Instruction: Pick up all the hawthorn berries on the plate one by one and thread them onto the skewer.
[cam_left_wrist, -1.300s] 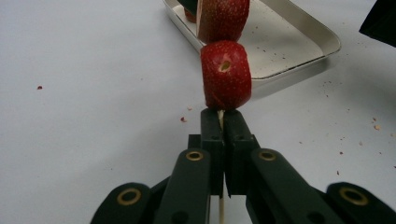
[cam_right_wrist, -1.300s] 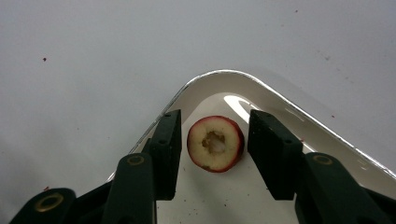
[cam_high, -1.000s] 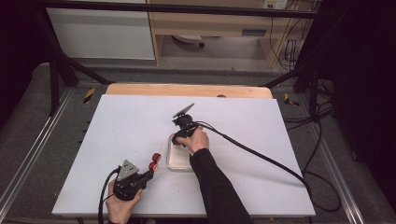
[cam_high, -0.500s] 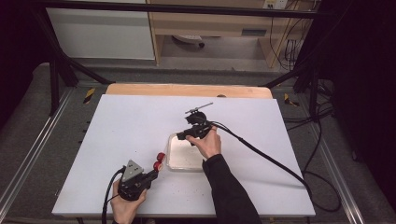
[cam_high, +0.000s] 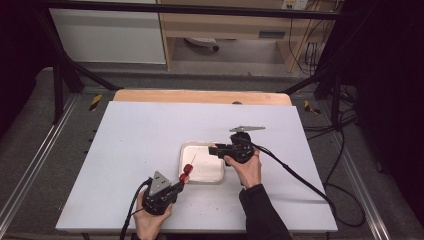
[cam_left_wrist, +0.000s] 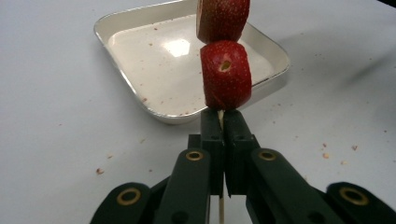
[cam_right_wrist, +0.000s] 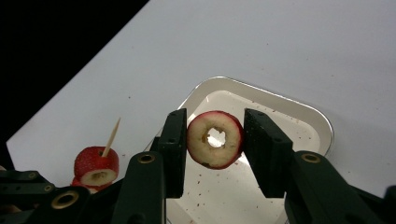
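From the high view, the left gripper (cam_high: 181, 183) is sitting at the near edge of the table (cam_high: 130, 135), clenching a skewer (cam_high: 190, 161) that is carrying two red fruit pieces (cam_high: 186, 172) beside the white tray (cam_high: 200, 172). The right gripper (cam_high: 216, 149) is hovering over the tray's far corner, well apart from the skewer tip. Bringing the two together is looking like the next job, and any wobble in either hand could send the ring past the point.

In the left gripper view, the jaws are pinching the thin skewer (cam_left_wrist: 220, 116) just below the lower fruit piece (cam_left_wrist: 226, 74). With so slim a stick, a sideways push could be making it swivel or snap.

In the right gripper view, the jaws are holding a cored fruit ring (cam_right_wrist: 215, 138), hole facing the camera; the left pad is pressing on it, while the right one seems barely touching. That light hold could be letting the ring slip or drop into the tray (cam_right_wrist: 299, 116). The skewer point (cam_right_wrist: 112, 135) is standing off to the lower left, so a misaimed hole would split the soft flesh.
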